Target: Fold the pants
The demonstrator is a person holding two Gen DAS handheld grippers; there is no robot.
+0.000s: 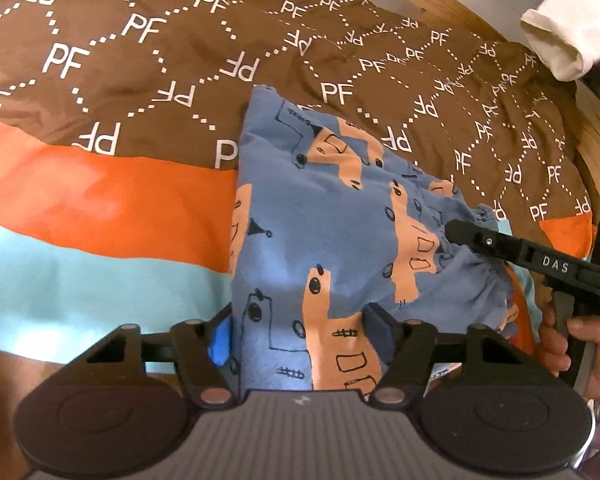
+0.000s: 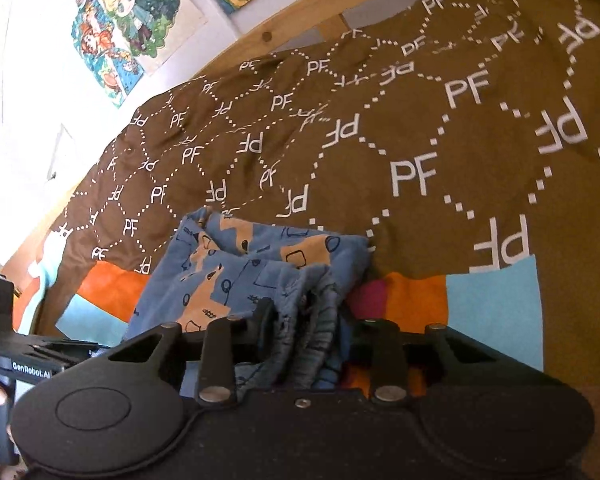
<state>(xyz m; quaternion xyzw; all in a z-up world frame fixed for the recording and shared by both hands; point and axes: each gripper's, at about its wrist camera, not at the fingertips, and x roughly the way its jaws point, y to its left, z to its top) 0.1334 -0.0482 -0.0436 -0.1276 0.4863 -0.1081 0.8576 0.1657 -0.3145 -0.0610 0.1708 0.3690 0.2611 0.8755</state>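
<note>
The pants [image 1: 332, 216] are blue with tan animal-looking prints and black doodle outlines, lying on a bed covered by a brown bedspread [image 1: 148, 40] with white "PF" letters and dotted diamonds. They sit close to the near edge of the bed, over the orange [image 1: 120, 196] and light blue stripes [image 1: 80, 280] that run along that edge. They look already folded at least once. In the left wrist view the long axis runs from the near edge up toward the middle of the bed, with the far end narrowing to a corner and the gathered waistband [image 1: 488, 280] off to the right side.

The left gripper [image 1: 300, 328] has its jaws wide apart, straddling the near end of the pants, not pinching anything. The right gripper [image 2: 304, 320] has its jaws clamped on the bunched waistband, fabric wadded up between them.

Only the left view shows the right gripper from outside, with "DAS" printed on it and a hand [image 1: 580, 344] on its handle, plus a cream cloth [image 1: 568, 36] by the far right corner. Only the right view shows the cartoon posters [image 2: 128, 20] on the wall [image 2: 28, 92], the wooden bed frame [image 2: 284, 36] and the layered folds at the waistband.
</note>
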